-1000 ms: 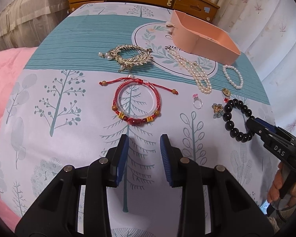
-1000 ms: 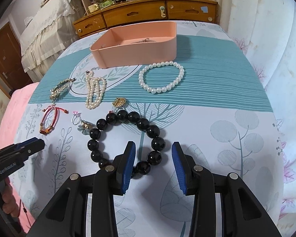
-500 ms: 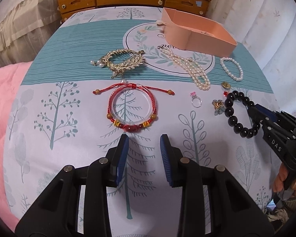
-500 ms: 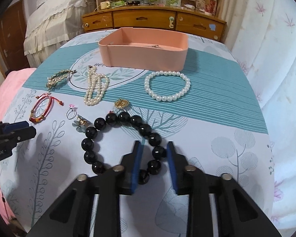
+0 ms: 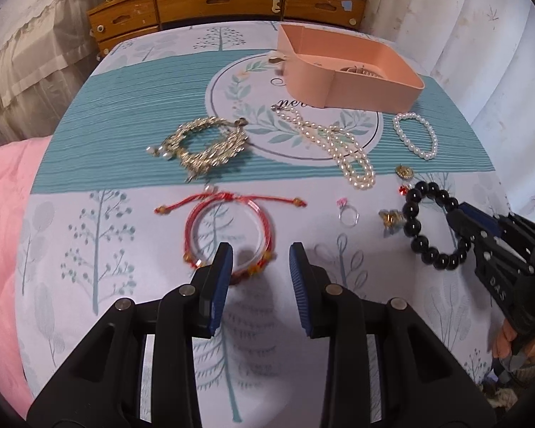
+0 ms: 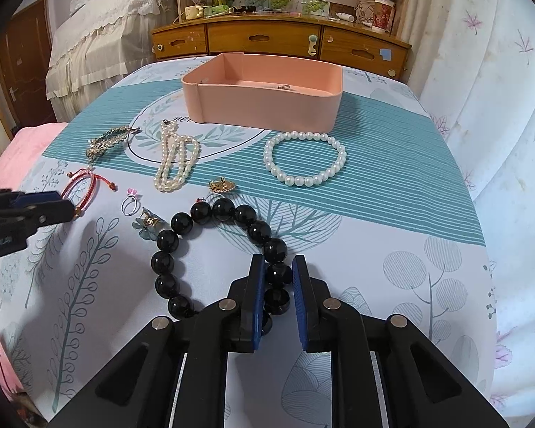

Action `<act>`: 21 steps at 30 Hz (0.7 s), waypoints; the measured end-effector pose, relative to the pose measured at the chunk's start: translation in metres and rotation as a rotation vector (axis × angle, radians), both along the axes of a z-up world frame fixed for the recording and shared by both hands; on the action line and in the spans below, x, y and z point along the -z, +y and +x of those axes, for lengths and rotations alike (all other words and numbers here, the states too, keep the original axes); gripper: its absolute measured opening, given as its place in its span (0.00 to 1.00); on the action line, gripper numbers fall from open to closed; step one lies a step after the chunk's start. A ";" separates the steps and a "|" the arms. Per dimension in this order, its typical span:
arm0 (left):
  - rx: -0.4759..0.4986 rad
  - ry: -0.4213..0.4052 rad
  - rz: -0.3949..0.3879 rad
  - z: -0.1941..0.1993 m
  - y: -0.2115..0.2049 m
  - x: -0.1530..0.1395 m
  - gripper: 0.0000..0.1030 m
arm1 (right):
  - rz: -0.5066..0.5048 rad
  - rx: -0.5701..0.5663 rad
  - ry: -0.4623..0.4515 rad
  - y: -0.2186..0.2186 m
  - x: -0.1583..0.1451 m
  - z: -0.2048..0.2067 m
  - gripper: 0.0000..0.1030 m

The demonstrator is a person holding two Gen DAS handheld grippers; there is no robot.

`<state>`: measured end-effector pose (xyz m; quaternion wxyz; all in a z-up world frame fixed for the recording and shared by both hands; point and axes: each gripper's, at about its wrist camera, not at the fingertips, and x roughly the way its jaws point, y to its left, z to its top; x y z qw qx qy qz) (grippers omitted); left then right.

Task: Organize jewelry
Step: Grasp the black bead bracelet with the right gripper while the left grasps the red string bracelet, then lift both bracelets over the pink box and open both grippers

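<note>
Beads of the black bead bracelet (image 6: 210,249), lying nearer than the pink tray (image 6: 264,107), sit pinched between the right gripper (image 6: 278,274) pads; hard, glossy, likely slippery, so grip one bead squarely; left gripper (image 5: 260,260) hovers part-open, empty, over the red cord bracelet (image 5: 228,232).

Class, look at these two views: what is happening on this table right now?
A person with a gripper in each hand is sorting jewelry spread over a tree-print cloth. The right gripper is clamped on the near side of the black bead bracelet, which lies on the cloth. The left gripper is open, with the near edge of the red cord bracelet between its fingers but not gripped. The pearl bracelet, pearl necklace and ring wait outside the pink tray.
</note>
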<state>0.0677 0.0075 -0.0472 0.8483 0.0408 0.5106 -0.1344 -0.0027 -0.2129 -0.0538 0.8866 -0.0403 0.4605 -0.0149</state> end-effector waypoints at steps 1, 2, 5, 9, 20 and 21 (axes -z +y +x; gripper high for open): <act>0.002 0.004 -0.002 0.003 -0.002 0.000 0.29 | 0.003 0.000 0.000 -0.001 0.000 -0.001 0.14; 0.007 0.008 -0.004 0.006 -0.005 0.001 0.29 | 0.004 0.000 0.000 -0.001 0.000 -0.001 0.14; 0.013 0.016 0.030 0.014 -0.013 0.004 0.29 | 0.010 -0.001 0.000 -0.002 0.000 -0.002 0.14; 0.022 0.036 0.065 0.021 -0.021 0.012 0.27 | 0.017 -0.002 0.000 -0.003 0.000 -0.002 0.14; 0.012 0.020 -0.046 0.012 -0.013 -0.006 0.04 | 0.085 -0.023 -0.031 -0.007 -0.012 -0.009 0.14; 0.012 0.005 -0.055 0.010 -0.012 -0.013 0.04 | 0.092 -0.025 -0.041 -0.007 -0.017 -0.010 0.14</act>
